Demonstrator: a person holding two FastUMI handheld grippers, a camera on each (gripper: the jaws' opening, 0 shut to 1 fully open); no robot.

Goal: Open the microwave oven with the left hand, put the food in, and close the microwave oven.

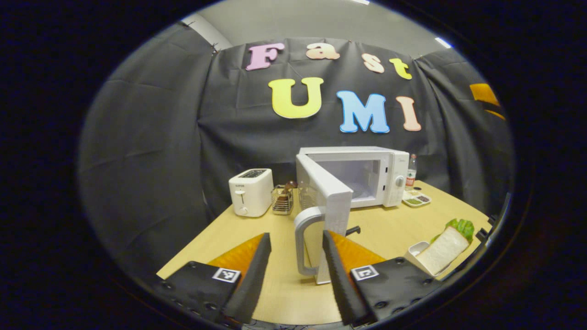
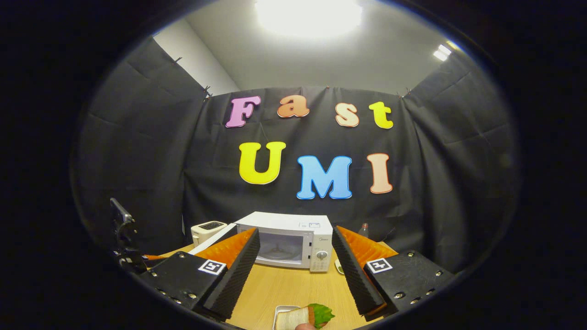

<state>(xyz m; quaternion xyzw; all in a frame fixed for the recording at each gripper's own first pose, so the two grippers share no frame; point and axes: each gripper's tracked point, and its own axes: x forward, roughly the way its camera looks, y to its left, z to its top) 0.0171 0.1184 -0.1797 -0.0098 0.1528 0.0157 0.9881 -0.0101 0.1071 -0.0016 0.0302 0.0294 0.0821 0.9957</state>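
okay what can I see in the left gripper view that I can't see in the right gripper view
The left gripper view gives the curved door handle between the open left gripper fingers, untouched, plus a small wire rack beside the toaster and a divided dish right of the microwave.

The right gripper view gives the open right gripper, a black stand at far left and a bright ceiling light.

Both give the microwave with its door swung open, the toaster, a bottle, the wooden table and the sandwich in its white tray.
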